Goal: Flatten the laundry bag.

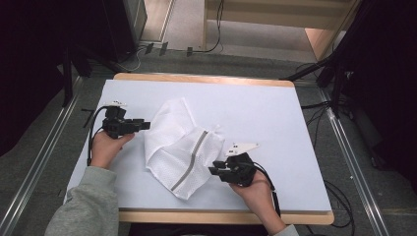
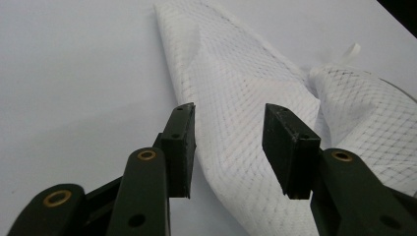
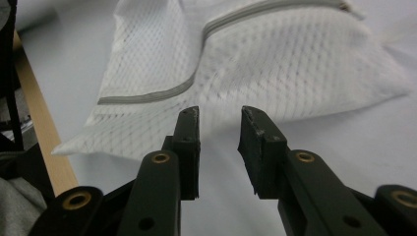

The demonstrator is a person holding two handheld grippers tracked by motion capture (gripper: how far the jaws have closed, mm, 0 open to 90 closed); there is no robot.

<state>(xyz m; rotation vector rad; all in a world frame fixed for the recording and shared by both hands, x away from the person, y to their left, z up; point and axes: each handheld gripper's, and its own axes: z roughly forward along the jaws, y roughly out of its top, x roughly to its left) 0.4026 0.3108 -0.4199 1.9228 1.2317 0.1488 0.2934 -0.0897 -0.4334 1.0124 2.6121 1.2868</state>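
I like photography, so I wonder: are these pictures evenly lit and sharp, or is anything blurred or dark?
High view: white table cover evenly lit, room edges dark. Left gripper view: white mesh zip bag crisp, soft shadow under it. Right gripper view: the bag's far part looks slightly soft, right claw sharp.

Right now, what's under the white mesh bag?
The mesh bag lies crumpled on the white table cover, which shows all around it. Part of the bag is folded over itself, so whatever is beneath or inside it is hidden.
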